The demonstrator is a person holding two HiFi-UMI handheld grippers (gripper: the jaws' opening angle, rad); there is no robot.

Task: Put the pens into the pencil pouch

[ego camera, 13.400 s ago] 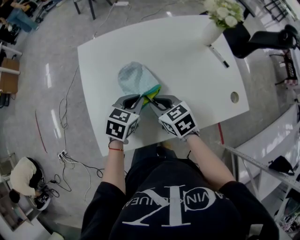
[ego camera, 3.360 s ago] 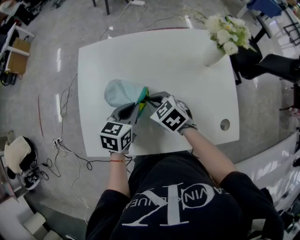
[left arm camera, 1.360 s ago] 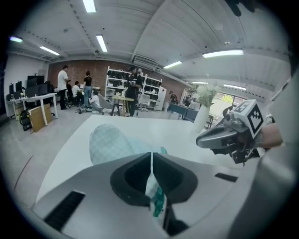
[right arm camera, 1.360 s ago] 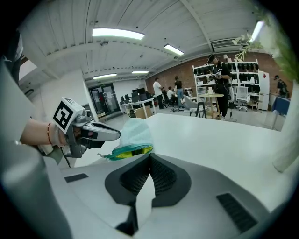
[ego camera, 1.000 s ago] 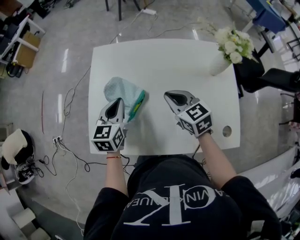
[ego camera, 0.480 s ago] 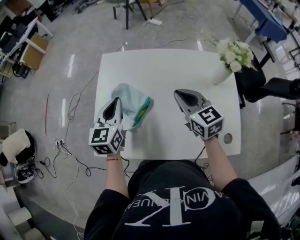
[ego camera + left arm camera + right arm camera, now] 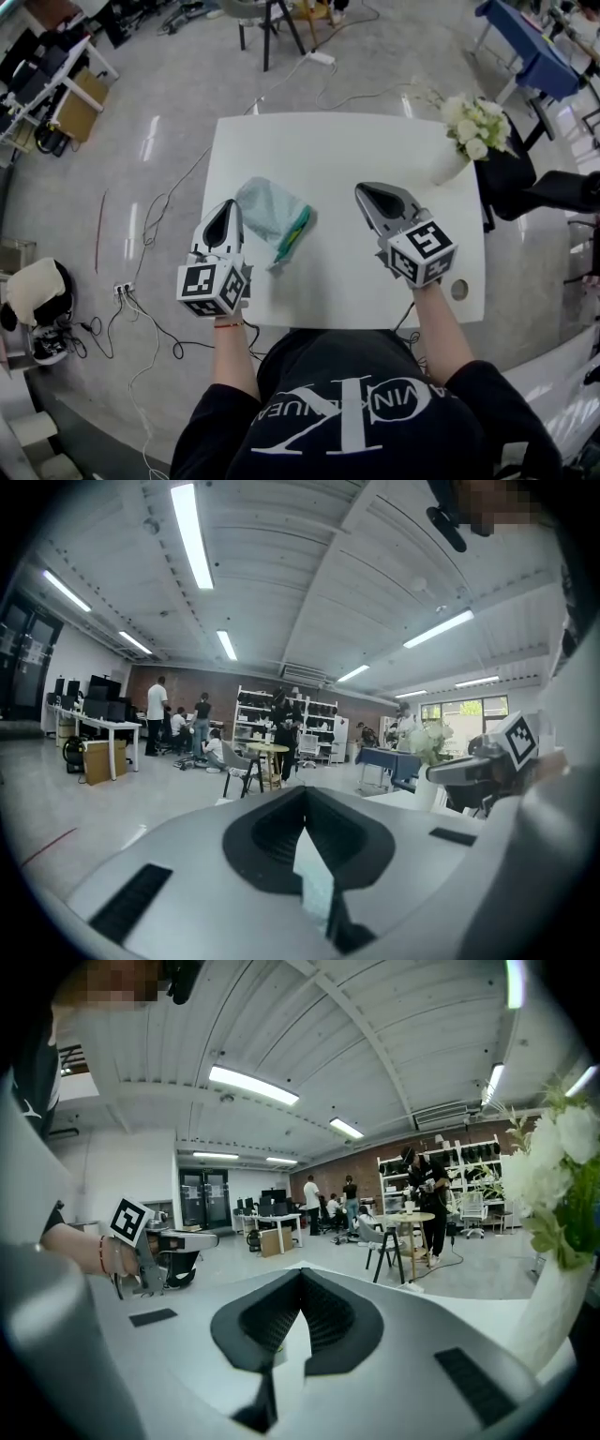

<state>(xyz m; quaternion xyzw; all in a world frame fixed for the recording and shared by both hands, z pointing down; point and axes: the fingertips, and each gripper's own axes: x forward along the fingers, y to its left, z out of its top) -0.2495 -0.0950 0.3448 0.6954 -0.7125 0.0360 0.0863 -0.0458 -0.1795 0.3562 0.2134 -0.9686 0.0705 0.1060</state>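
The pencil pouch (image 7: 268, 210), pale teal with a green zip edge (image 7: 296, 233), lies flat on the white table (image 7: 337, 150), left of the middle. My left gripper (image 7: 229, 206) hangs just left of the pouch, above the table, jaws shut and empty. My right gripper (image 7: 367, 190) is held right of the pouch, well apart from it, also shut on nothing. In the left gripper view the jaws (image 7: 306, 819) meet, pointing out across the room. The right gripper view shows the same shut jaws (image 7: 300, 1290). No pen shows on the table top.
A white vase of flowers (image 7: 472, 131) stands at the table's far right corner, seen also as a vase (image 7: 555, 1321) close on the right. A cable hole (image 7: 458, 290) lies near the right front edge. Cables trail on the floor (image 7: 150, 234) to the left.
Both grippers have let go of the pouch mouth, spread apart and risen above the table. The pouch stays lying where it was left.
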